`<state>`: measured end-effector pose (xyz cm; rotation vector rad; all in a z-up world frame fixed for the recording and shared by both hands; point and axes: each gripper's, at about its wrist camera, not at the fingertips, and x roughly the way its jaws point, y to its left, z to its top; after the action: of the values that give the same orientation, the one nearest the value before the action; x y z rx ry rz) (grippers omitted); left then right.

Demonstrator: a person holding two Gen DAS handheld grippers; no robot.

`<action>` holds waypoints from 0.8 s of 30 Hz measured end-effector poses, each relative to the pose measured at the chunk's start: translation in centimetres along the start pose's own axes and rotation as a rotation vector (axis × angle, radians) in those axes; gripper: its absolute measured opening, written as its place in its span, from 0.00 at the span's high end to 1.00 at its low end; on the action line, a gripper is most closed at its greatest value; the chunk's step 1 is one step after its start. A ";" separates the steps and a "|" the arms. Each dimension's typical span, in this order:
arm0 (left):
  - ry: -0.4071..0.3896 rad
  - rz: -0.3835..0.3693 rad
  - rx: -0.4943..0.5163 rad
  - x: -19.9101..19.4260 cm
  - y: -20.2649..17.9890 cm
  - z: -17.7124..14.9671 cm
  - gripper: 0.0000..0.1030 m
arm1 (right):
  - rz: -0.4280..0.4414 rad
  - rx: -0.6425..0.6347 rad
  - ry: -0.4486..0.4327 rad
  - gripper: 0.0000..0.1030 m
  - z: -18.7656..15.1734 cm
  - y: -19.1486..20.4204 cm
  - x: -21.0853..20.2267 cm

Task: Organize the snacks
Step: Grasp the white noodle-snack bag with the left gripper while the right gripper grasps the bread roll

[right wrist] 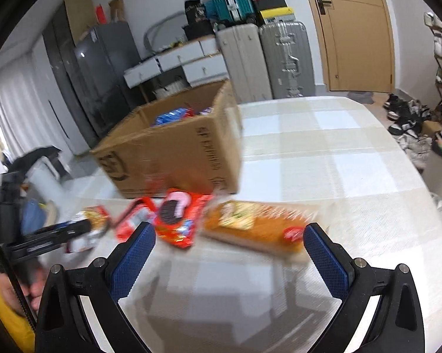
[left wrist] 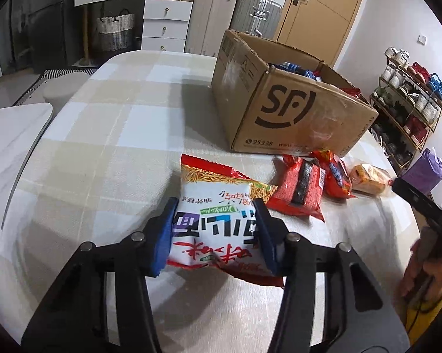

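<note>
The cardboard box (left wrist: pixel 288 100) sits on the checked tablecloth (left wrist: pixel 109 123), open at the top, with blue packets (right wrist: pixel 174 115) and other wrappers showing inside it. Just in front of the box, on the side with the printed logo, the left gripper (left wrist: pixel 215 226) has its two blue pads (left wrist: pixel 162 235) pressed against either side of a white-and-red noodle packet (left wrist: pixel 218 206), so the tongs are clamped on that packet; whether the packet is lifted or resting on the cloth I can't tell. Beside it, also in front of the box and a little nearer its corner, lie a red snack pack (left wrist: pixel 302 188) with a dark band down it, then a red cookie pack (left wrist: pixel 335 173) touching it, and past that a clear-wrapped bread pack (left wrist: pixel 368 178) close to the table's edge. The right gripper (right wrist: pixel 229 250) hovers over the cloth on the near side of that same row, its blue pads (right wrist: pixel 132 259) spread wide apart with nothing between them; from its own view the bread pack lies just beyond the tips and the red cookie pack sits between the bread and the box front. That view is smeared, so finer print is unreadable. Behind the box stand grey suitcases (right wrist: pixel 265 58), white drawers (left wrist: pixel 165 23) and a wooden door (right wrist: pixel 356 29); a shoe rack (left wrist: pixel 409 106) stands off to the box's far side.
</note>
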<state>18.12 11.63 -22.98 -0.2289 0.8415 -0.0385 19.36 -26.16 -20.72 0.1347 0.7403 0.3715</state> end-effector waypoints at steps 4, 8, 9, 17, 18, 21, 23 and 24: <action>-0.006 -0.010 -0.003 -1.0 -0.2 -0.5 0.54 | -0.035 0.001 0.038 0.01 1.0 -1.2 1.5; -0.011 -0.019 -0.007 -1.8 -0.4 -0.8 0.54 | -0.059 -0.026 0.089 0.01 1.7 -1.4 3.3; -0.013 -0.019 -0.007 -2.0 -0.4 -0.8 0.54 | -0.069 -0.038 0.094 0.01 1.9 -1.4 3.5; -0.006 -0.024 -0.009 -2.7 -0.7 -1.3 0.54 | -0.085 -0.127 0.156 0.01 2.3 -1.1 5.7; -0.003 -0.024 -0.011 -2.7 -0.7 -1.4 0.54 | -0.082 -0.127 0.169 0.01 2.4 -1.2 6.1; -0.004 -0.026 -0.014 -3.1 -0.8 -1.7 0.54 | -0.067 -0.124 0.187 0.01 2.4 -1.6 6.6; -0.007 -0.029 -0.011 -3.6 -0.9 -1.9 0.54 | -0.060 -0.122 0.186 0.02 2.3 -1.7 6.6; -0.010 -0.028 -0.010 -3.7 -1.0 -1.9 0.54 | -0.061 -0.123 0.183 0.04 2.3 -1.7 6.5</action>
<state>14.26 10.78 -21.26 -0.2503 0.8290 -0.0593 25.80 -25.25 -23.57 -0.0380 0.8977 0.3737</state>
